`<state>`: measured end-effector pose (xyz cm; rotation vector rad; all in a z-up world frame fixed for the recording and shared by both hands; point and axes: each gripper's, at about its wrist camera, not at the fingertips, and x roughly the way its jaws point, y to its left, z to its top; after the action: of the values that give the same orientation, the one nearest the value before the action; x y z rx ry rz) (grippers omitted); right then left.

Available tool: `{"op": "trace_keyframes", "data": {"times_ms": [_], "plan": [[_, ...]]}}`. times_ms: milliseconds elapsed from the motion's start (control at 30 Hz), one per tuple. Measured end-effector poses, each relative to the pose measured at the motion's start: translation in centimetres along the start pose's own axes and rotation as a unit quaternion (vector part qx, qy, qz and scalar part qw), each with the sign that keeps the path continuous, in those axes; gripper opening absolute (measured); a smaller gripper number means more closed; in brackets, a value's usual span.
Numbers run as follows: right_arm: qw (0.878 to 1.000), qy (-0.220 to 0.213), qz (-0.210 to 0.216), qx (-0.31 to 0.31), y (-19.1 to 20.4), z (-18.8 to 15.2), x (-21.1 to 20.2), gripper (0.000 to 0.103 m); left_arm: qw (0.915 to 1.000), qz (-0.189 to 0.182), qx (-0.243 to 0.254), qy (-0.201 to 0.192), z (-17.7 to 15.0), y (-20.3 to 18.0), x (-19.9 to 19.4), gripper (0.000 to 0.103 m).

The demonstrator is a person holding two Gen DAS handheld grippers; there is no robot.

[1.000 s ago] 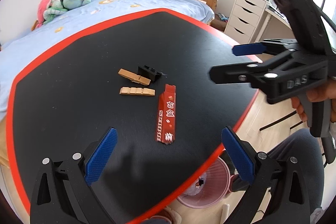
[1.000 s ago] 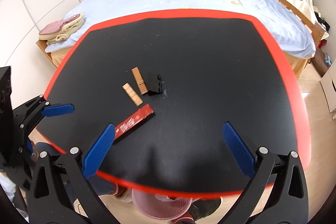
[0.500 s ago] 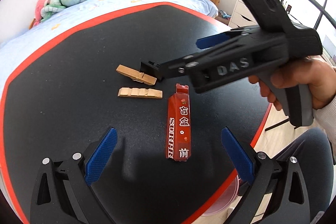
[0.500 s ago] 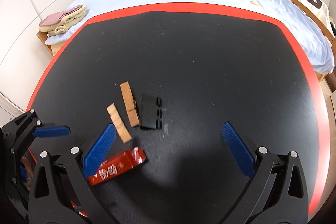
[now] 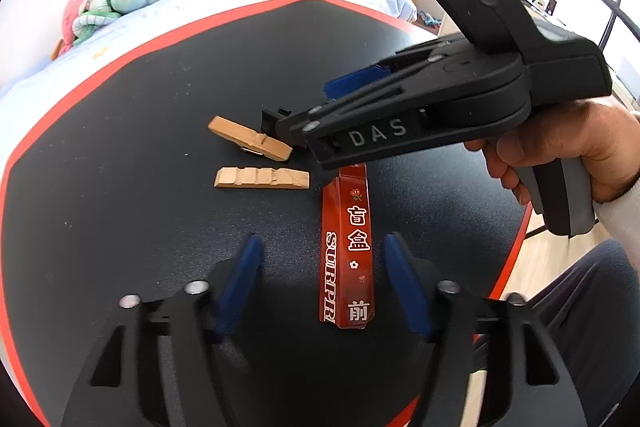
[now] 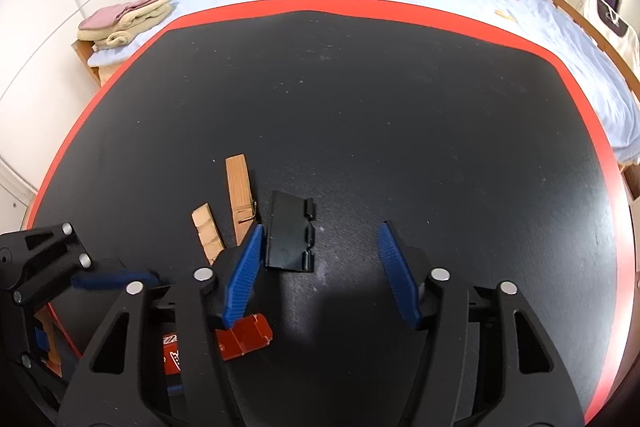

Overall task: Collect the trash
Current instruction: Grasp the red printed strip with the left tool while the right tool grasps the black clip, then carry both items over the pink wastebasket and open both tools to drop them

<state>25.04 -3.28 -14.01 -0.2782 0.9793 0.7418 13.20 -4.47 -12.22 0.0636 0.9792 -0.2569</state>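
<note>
Behind the black table with its red rim, a bed with a pale blue cover is filling the background, soft toys piled at its head. On the table four bits of trash are lying close together: a red wrapper, a whole wooden clothespin, a loose clothespin half and a black binder clip.

Both hands are working on the pick-up step at once. The left gripper is lowering over the red wrapper, its fingers closing with the near part of the wrapper between them; the blue pads are not yet pressing on it. The right gripper is doing the same over the binder clip, its fingers closing with the clip just inside the left pad and bare table on the other side; whether that pad is already touching the clip's edge is hard to tell from this angle.

Next, each gripper probably needs to sink until the pads straddle its item, finish closing, then lift it clear. The flat wrapper looks likely to slip or buckle unless it is pinched low across its width, and the right gripper may need to shift sideways to centre the clip.
</note>
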Motion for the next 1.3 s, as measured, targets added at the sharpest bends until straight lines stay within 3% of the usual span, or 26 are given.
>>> {"op": "trace_keyframes", "data": {"times_ms": [233,300,367,867,1300], "plan": [[1.0,0.003,-0.007,-0.026,0.6,0.0,0.1,0.036,0.9998,0.016,0.005,0.001,-0.1,-0.2,-0.3,0.031],[1.0,0.004,-0.009,-0.026,0.4,-0.1,-0.1,0.026,0.9998,0.017,0.006,0.003,-0.2,-0.3,-0.4,0.022],[1.0,0.004,-0.007,-0.025,0.3,-0.3,-0.2,0.025,0.9998,0.017,0.006,0.003,-0.2,-0.3,-0.3,0.015],[1.0,-0.013,-0.013,0.005,-0.1,-1.8,-3.9,0.024,0.9998,-0.015,-0.015,0.001,0.1,0.2,-1.8,0.014],[0.998,-0.04,-0.025,0.039,2.1,-8.3,-12.8,0.024,0.9991,-0.04,0.005,-0.013,-0.2,-1.6,-6.3,0.014]]}}
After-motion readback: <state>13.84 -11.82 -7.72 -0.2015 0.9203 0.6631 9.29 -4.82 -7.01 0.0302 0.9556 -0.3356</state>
